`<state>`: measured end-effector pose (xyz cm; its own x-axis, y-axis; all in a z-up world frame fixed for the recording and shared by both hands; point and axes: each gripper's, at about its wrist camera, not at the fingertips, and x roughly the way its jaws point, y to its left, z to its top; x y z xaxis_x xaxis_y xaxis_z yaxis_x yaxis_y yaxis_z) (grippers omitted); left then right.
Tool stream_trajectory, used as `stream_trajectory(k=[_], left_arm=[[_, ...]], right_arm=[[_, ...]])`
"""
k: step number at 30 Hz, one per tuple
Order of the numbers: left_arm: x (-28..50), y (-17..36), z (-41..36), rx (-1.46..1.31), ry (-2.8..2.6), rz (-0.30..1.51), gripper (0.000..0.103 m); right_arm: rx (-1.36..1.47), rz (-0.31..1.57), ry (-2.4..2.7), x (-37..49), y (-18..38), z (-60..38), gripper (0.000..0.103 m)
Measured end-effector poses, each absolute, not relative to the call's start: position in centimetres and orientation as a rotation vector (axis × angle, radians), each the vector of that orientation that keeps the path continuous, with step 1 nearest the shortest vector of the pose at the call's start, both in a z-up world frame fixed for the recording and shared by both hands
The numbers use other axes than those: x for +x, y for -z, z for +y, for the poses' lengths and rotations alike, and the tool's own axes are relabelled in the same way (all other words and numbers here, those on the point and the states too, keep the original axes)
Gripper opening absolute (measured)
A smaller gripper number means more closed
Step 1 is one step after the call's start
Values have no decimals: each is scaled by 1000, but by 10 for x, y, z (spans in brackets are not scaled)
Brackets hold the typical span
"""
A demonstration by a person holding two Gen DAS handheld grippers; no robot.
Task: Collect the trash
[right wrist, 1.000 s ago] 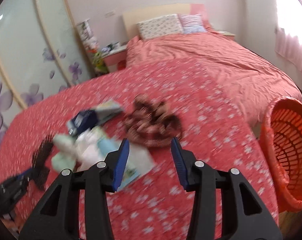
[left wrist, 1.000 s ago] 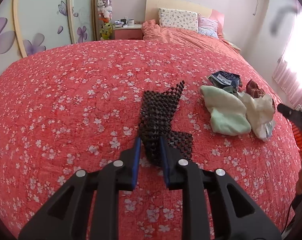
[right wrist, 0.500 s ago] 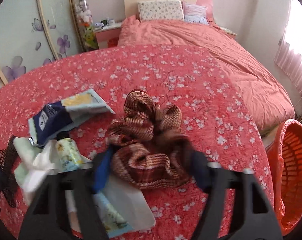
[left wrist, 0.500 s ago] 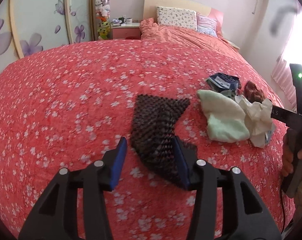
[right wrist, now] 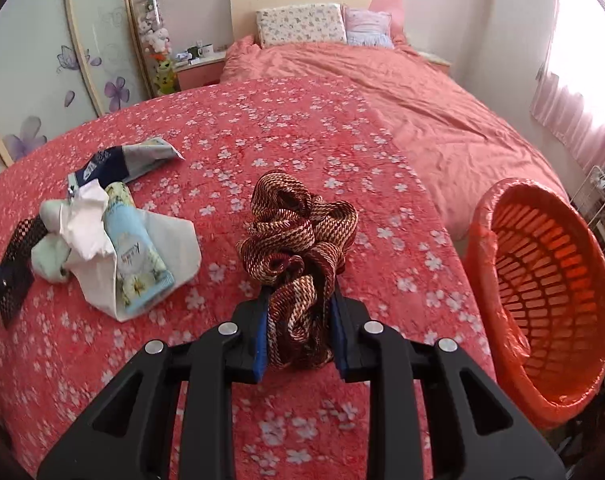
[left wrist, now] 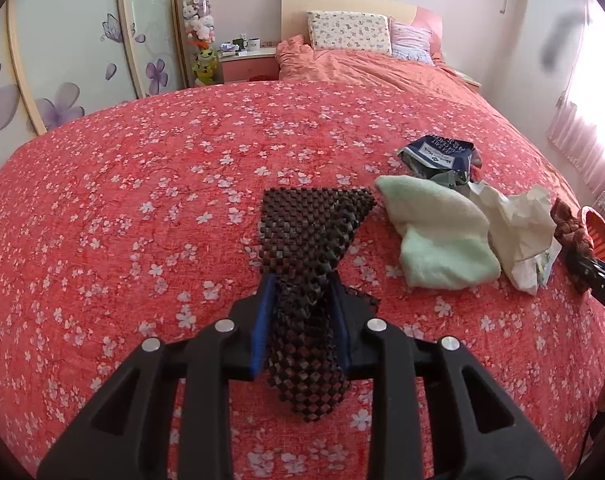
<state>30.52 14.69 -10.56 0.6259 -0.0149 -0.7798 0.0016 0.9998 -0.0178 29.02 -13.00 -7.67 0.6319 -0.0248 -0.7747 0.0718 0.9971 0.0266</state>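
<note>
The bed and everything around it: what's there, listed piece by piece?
Mesh cloth: one, dark, on the bedspread, its near end between the left gripper's fingers.
Woven cloth: one, brown and cream, bunched between the right gripper's fingers.
Green cloth: one, pale green, right of the mesh cloth.
Tissue: one crumpled wad, white, beside the green cloth.
Tube: one, light blue, lying on white paper.
Wrapper: one, dark blue, behind the green cloth.
Basket: one, orange, off the bed's right side.
Bedspread: one, red with white flowers.
Pillows: two, at the headboard.
Left gripper: black, blue pads, closing on the mesh cloth.
Right gripper: same, closing on the woven cloth.
</note>
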Motion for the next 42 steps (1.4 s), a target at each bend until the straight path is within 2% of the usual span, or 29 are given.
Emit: stream_trajectory(k=[4,18,28,29,30,32,36,38,40,42], left_arm=[[306,107,144,1,-4,898,29],[303,109,143,-27,-20,899,30],[303,108,144,-23,-18,900,31],[303,108,145,-25,-14,900,34],[303,108,145,-36,15,899,48],[303,109,143,-40,70,904,63],[304,111,133,29,40,915,64],[304,111,135,18,44,915,64],[304,111,137,3,45,914,64],[304,111,139,-5,41,916,65]], right_arm=[[70,883,51,294,80,-131,30],[77,883,49,292,81,-139,31],[84,884,34,291,83,-139,37],[84,884,33,291,83,-138,37],[82,884,34,291,83,-138,37],[73,885,38,291,82,-136,38],[70,886,42,291,82,-134,39],[69,887,53,291,82,-135,43],[77,893,92,292,83,-139,61],[107,897,110,292,84,-147,64]])
